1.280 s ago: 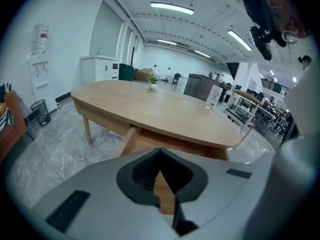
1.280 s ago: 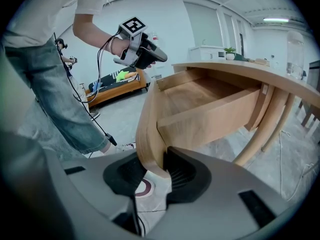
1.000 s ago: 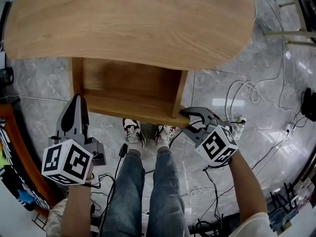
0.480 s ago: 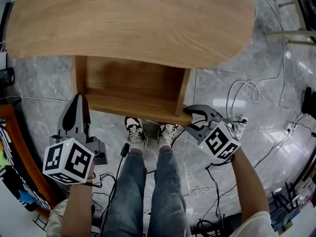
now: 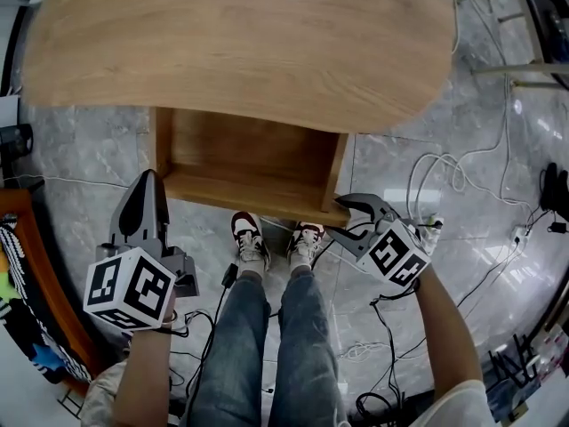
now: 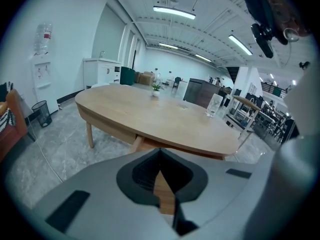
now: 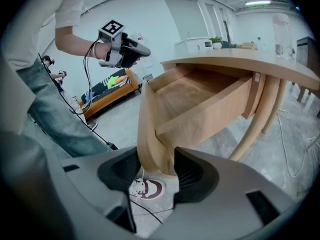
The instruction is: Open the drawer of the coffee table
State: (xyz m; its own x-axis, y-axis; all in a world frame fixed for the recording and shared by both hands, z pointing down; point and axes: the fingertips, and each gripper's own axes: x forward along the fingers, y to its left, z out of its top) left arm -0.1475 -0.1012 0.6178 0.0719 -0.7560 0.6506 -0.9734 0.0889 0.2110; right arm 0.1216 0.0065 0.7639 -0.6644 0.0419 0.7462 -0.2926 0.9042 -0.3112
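A wooden drawer (image 5: pixel 249 163) stands pulled well out from under the oval coffee table (image 5: pixel 240 43), and the part that shows is empty. The right gripper (image 5: pixel 336 216) sits at the drawer's front right corner. Its jaws are opening with the corner of the front panel between them, the pads seemingly easing off the wood. The left gripper (image 5: pixel 145 194) hovers just left of the drawer, jaws closed together on nothing. The opening looks essentially done; next, the right gripper likely needs to draw clear without nudging the drawer back. From above, the tabletop hides the drawer's rear and the table's legs; no handle can be made out. The person's shoes (image 5: pixel 249 238) stand on the marble floor (image 5: pixel 89 149) just in front of the drawer
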